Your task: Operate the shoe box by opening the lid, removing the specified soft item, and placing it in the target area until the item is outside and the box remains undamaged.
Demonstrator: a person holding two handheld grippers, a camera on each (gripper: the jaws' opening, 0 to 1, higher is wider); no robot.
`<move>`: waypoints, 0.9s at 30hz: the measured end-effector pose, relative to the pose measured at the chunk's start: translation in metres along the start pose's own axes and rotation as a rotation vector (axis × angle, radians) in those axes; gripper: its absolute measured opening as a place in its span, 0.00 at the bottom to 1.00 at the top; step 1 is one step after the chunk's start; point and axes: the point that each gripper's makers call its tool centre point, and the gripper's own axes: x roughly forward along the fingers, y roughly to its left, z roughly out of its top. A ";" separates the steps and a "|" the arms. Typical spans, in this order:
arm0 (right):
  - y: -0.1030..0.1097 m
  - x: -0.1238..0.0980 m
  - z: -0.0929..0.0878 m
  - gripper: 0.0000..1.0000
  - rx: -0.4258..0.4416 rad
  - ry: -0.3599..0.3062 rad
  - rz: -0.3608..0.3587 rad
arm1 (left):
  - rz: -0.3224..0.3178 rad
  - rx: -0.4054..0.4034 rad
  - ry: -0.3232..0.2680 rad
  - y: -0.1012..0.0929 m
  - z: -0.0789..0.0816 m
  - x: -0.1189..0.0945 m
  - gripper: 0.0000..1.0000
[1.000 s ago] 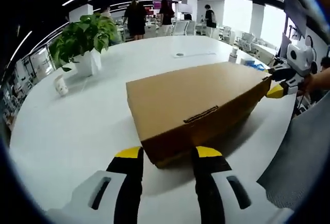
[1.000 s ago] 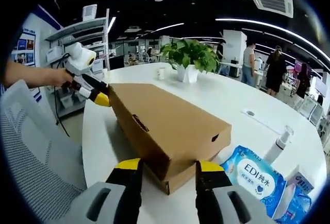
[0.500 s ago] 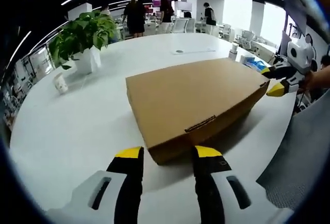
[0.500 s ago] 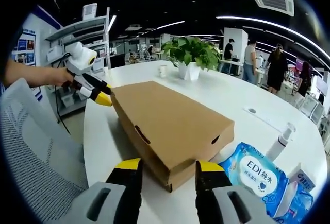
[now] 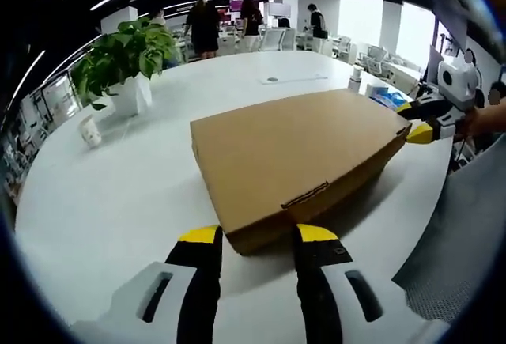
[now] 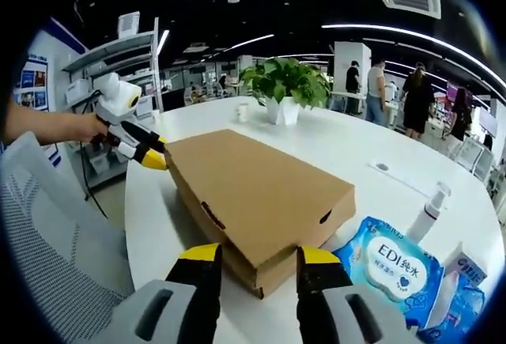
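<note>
Flanking a closed cardboard shoe box from opposite ends, a person's two hand-held tools stand ready on a round white bench in an open-plan office. In the left gripper view, the left tool has its yellow-tipped jaws spread apart and empty, one on either side of the box's near corner, low beside the lid's front edge. At the far corner, the right tool reaches in, its tips at the lid's edge; whether they touch the card is hard to say through the fisheye. The right gripper view gives the mirror of it: the right tool's jaws gape open, holding nothing, astride the near corner, while the left tool noses at the opposite corner.

The lid lies flat and shut, so the soft item is presumably inside, out of sight. The step in hand appears to be the opening itself. The next move likely calls for catching the lid's lip at both ends and raising it evenly, gently enough not to crease or tear the card.

A potted plant and a small cup stand well apart from the box, a pack of wipes and a pump bottle just beside it.
</note>
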 end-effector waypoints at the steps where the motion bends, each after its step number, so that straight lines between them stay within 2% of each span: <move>1: 0.000 0.001 -0.001 0.35 -0.001 0.001 -0.003 | 0.001 0.003 0.002 0.000 0.000 0.001 0.36; 7: 0.000 0.003 -0.003 0.34 -0.015 0.011 -0.011 | 0.005 -0.001 0.006 -0.002 0.000 0.005 0.40; 17: -0.002 0.007 -0.009 0.34 -0.050 0.028 -0.014 | 0.016 -0.007 0.019 0.000 -0.004 0.010 0.38; 27: -0.008 0.013 -0.009 0.34 -0.056 0.036 -0.017 | 0.020 -0.002 0.022 0.004 0.003 0.017 0.38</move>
